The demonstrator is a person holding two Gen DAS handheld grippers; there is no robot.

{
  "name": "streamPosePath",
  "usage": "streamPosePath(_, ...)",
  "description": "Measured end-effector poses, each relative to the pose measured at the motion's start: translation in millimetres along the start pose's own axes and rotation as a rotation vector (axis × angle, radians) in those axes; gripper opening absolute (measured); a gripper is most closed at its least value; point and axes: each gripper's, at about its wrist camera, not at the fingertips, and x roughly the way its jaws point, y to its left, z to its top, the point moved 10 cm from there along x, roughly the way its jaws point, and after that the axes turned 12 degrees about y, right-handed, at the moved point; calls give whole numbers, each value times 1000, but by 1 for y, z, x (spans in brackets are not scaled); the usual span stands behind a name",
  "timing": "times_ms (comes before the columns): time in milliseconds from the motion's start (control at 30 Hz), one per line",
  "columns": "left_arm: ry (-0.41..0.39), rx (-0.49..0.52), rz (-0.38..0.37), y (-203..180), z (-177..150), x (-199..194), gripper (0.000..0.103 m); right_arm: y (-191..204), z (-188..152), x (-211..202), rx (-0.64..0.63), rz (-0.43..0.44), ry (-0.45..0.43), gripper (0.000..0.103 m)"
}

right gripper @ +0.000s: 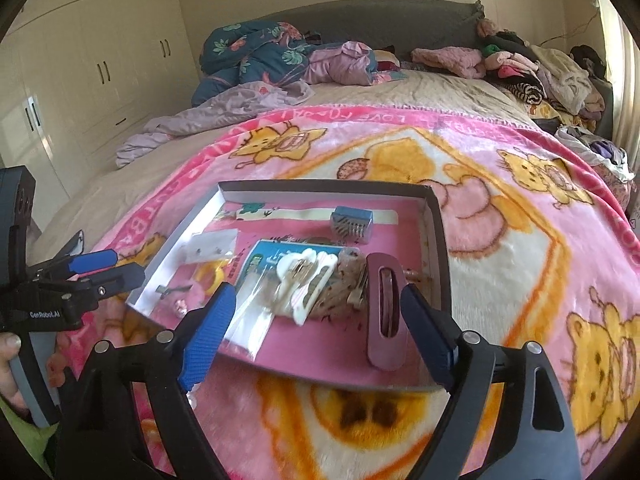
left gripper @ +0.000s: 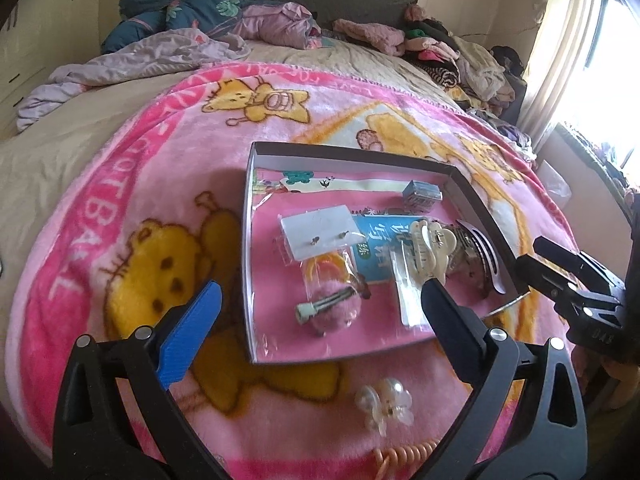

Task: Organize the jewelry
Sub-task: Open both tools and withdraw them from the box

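A shallow open box [left gripper: 352, 152] [right gripper: 438, 240] lies on a pink cartoon blanket. In it are an earring card [left gripper: 316, 232], a cream claw clip [left gripper: 430, 246] [right gripper: 306, 280], a pink pom-pom with a hair clip [left gripper: 332, 310], a small blue-grey box [left gripper: 420, 194] [right gripper: 352, 220] and a mauve barrette [right gripper: 386, 312]. My left gripper [left gripper: 320, 308] is open over the box's near edge. My right gripper [right gripper: 320, 316] is open and empty just above the box's near side; it also shows in the left wrist view [left gripper: 538, 264]. A pearly claw clip [left gripper: 386, 404] and a coiled orange hair tie [left gripper: 404, 454] lie on the blanket outside the box.
The blanket [right gripper: 520, 240] covers a bed with crumpled bedding [right gripper: 256, 60] and heaped clothes [right gripper: 540, 72] at the far end. Wardrobes [right gripper: 80, 60] stand at the left, a curtained window [left gripper: 592, 60] at the right.
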Motion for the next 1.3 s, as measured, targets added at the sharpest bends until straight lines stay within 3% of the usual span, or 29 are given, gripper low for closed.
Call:
streamPosePath(533,1,-2,-6,-4,-34,-22,91,22,-36,-29,-33,9,-9,82)
streamPosePath(1300,35,17,21,-9,-74,-20,91,45,-90,-25,-70,39,40,82)
